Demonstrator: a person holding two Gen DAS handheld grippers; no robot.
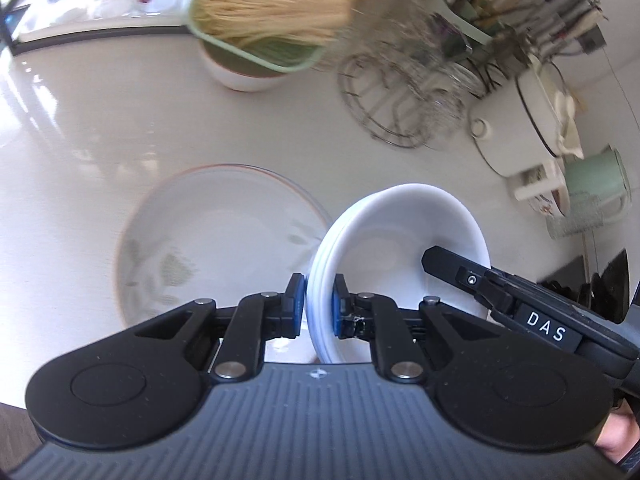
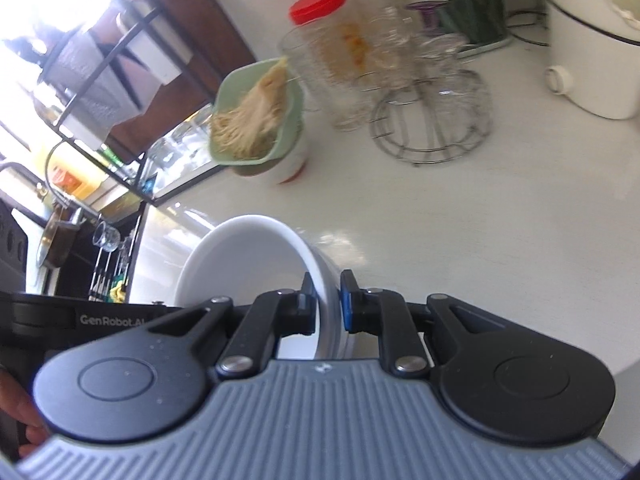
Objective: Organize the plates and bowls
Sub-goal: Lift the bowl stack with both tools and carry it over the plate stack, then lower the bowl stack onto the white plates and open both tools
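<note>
Pinching the rim at 6 o'clock, the left gripper holds the white bowls tilted above the flowered plate at 9 o'clock, likely to carry them together. At the right wrist, the right gripper clamps the opposite rim, sharing the load over the counter.

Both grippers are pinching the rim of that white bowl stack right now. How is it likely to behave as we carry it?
The white bowl stack looks like glazed ceramic, so probably rigid and breakable. Its glossy rim sits between small pads on the left gripper and right gripper, so it may slip. Several nested rims show, so it is likely heavy, and the bowls could shift.
</note>
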